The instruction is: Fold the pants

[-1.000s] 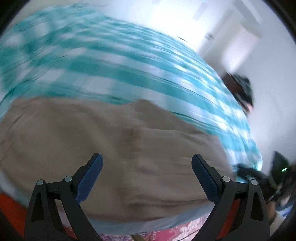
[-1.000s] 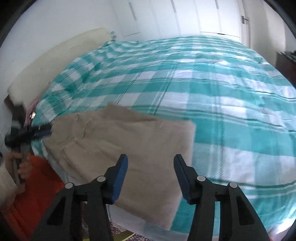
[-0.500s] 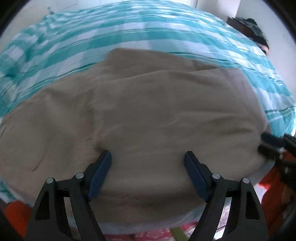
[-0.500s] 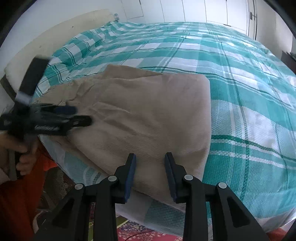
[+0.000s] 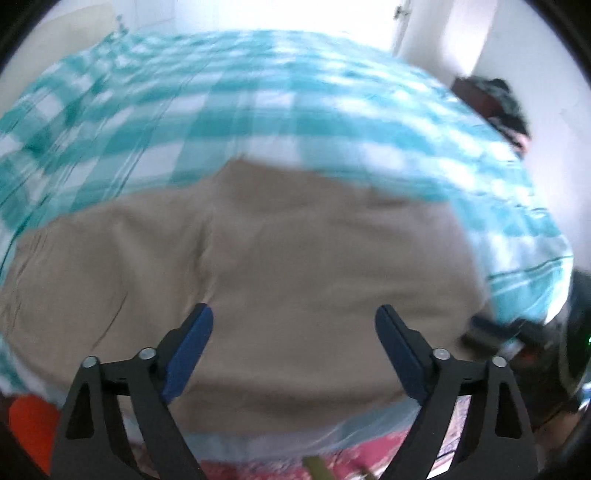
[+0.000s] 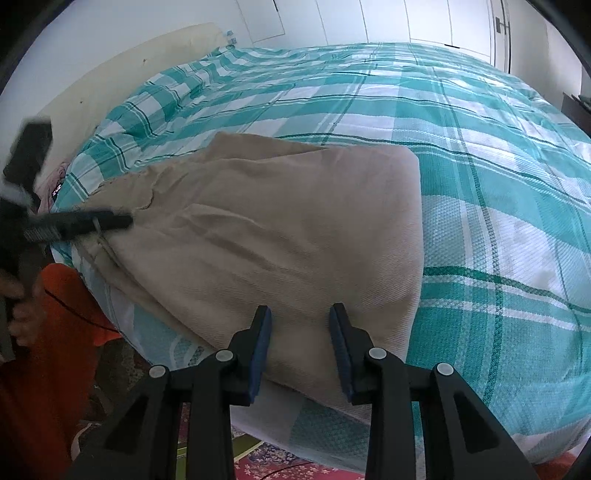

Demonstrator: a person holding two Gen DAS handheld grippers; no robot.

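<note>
Left gripper (image 5: 293, 347) lifted, wide, over pants (image 5: 288, 266)

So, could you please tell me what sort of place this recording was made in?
Most likely a home bedroom. The beige pants lie on a bed covered with a teal-and-white checked bedspread, a pale headboard stands against the wall, and white panelled wardrobe doors fill the far wall.

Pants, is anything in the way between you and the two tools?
Nothing visible. The tan pants lie folded on the checked bedspread. The right tool hangs open right over their near edge, and the left tool, also open, hangs over the cloth with only air between.
</note>
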